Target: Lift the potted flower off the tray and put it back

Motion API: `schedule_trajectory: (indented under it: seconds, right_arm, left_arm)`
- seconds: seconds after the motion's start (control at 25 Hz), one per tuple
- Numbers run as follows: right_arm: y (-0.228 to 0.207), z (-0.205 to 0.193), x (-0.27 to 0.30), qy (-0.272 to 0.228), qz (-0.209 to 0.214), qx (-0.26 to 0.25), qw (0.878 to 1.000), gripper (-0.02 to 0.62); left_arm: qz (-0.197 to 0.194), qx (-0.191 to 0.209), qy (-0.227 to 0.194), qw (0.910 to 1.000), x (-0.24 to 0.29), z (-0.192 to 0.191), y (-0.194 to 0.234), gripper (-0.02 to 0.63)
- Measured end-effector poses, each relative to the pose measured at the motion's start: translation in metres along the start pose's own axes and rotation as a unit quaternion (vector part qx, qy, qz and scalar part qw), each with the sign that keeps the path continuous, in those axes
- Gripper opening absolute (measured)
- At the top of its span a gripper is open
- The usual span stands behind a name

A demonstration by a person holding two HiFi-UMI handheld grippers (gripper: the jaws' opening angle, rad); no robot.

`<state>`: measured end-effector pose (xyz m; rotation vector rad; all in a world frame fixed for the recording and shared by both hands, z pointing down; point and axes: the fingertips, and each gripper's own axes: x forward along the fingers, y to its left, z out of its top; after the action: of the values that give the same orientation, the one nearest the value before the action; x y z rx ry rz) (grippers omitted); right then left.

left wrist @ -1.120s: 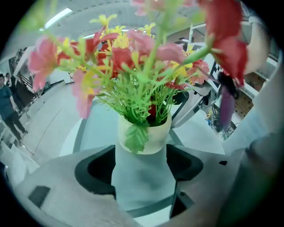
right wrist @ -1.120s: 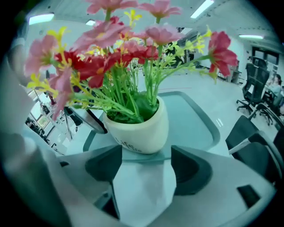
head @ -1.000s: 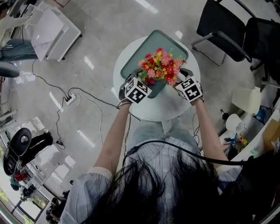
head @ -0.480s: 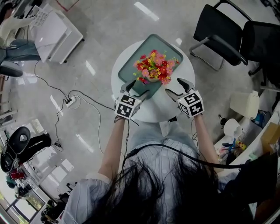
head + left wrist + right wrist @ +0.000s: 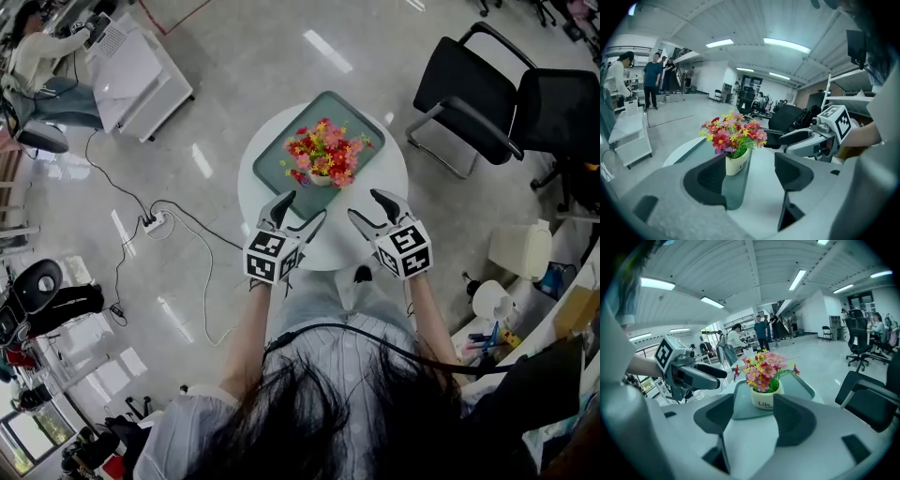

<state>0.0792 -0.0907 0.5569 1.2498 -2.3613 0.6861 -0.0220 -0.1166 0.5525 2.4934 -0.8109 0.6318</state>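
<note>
The potted flower (image 5: 323,155) stands upright on the green tray (image 5: 361,120), toward the tray's near side. Its small white pot carries a bunch of red, pink and yellow blossoms. The tray lies on the far half of the round white bench (image 5: 380,187) and reaches almost to the far edge. Neither gripper touches the pot. The left gripper (image 5: 306,206) and the right gripper (image 5: 366,203) hang side by side over the near edge of the bench, well apart from the flower, each pointing toward it at a downward slant. In the left gripper view the left gripper (image 5: 750,168) has its jaws spread wide with nothing between the pads; past them only the bench top and the tray show, and the potted flower (image 5: 735,145) stands farther off. The right gripper (image 5: 754,420) is also wide open, though its jaws have just been closing a little. Nothing is caught between them, and the potted flower (image 5: 764,380) sits beyond the tips on the tray (image 5: 802,386). Two black chairs (image 5: 487,84) stand on the floor off the bench's far right, and a power strip (image 5: 155,222) with trailing cables lies on the floor to its left.
</note>
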Motion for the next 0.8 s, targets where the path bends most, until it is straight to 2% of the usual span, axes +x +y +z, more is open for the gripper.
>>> schedule_trajectory:
  seconds: [0.12,0.2,0.28,0.8]
  right_arm:
    - [0.003,0.009,-0.013,-0.022,0.009,-0.003,1.000,0.246]
    - [0.010,0.010,-0.023,-0.029,0.018,-0.008,0.999,0.235]
    - [0.017,0.008,-0.034,-0.034,0.027,-0.016,0.999,0.225]
    - [0.054,-0.023,-0.097,-0.049,0.070,-0.058,0.995,0.136]
  left_arm:
    - [0.019,-0.013,-0.034,0.9991,-0.010,0.010,-0.011,0.318]
    - [0.029,-0.027,-0.053,0.9978,-0.017,0.013,-0.020,0.254]
    - [0.038,-0.033,-0.062,0.9968,-0.021,0.012,-0.030,0.217]
    - [0.060,-0.016,-0.082,0.9947,-0.046,-0.014,-0.112,0.206]
